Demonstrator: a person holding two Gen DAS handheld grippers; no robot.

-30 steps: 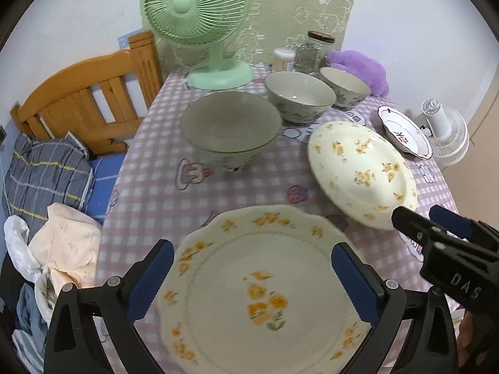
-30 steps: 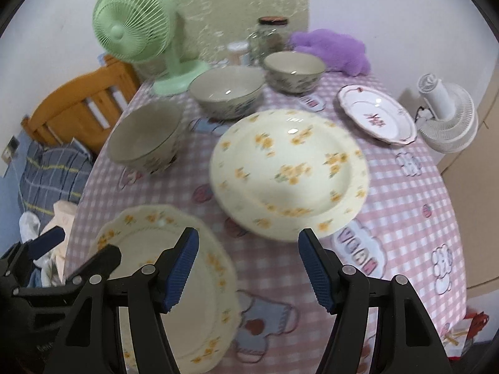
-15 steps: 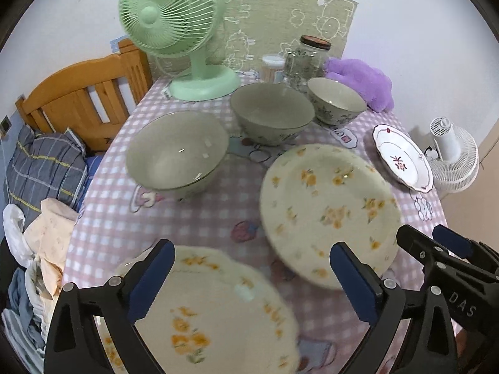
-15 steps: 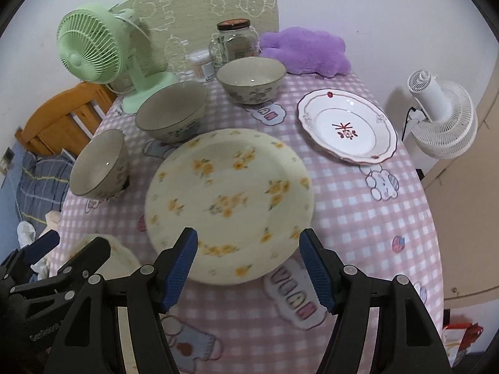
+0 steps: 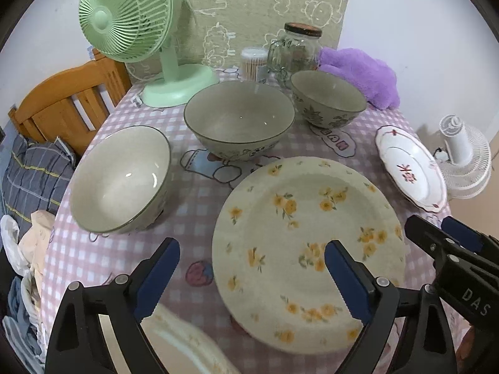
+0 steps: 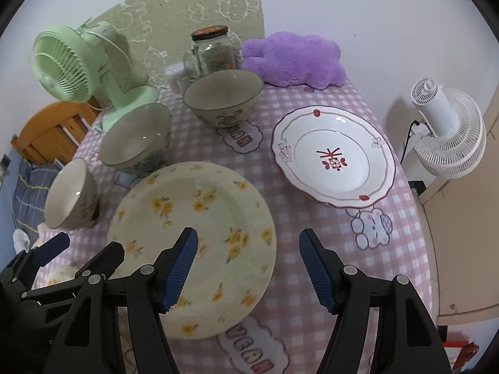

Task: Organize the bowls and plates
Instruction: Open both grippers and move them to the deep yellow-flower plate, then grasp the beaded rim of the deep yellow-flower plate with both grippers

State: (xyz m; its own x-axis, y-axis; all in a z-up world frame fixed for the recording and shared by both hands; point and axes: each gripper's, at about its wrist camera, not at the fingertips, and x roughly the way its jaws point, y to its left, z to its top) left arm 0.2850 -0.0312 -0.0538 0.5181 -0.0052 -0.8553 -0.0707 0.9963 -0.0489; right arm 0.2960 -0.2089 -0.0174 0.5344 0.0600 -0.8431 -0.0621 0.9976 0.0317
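A round cream plate with yellow flowers [image 5: 308, 249] lies on the checked tablecloth [image 5: 199, 199]. My left gripper [image 5: 252, 277] hovers over the plate's left rim. Its jaws are closing, and the pads press on nothing. My right gripper [image 6: 249, 269] stands open above the same plate's [image 6: 193, 233] right rim, holding nothing. A scalloped flowered plate [image 5: 187, 349] shows at the bottom edge. Three bowls [image 5: 121, 180] [image 5: 240, 118] [image 5: 329, 99] stand behind. A white plate with red trim [image 6: 333, 159] lies at the right.
At the table's back stand a green fan [image 5: 131, 15], a glass jar [image 5: 296, 50], a small tub of swabs [image 5: 254, 65] and a purple plush [image 5: 358, 74]. A wooden frame [image 5: 62, 106] and clothes are at the left. A white fan [image 6: 446, 131] stands off the right edge.
Both grippers have moved right across the table. The scalloped plate has slid to the bottom of the left wrist view, and the round flowered plate now lies under both grippers. The left jaws have narrowed a little.
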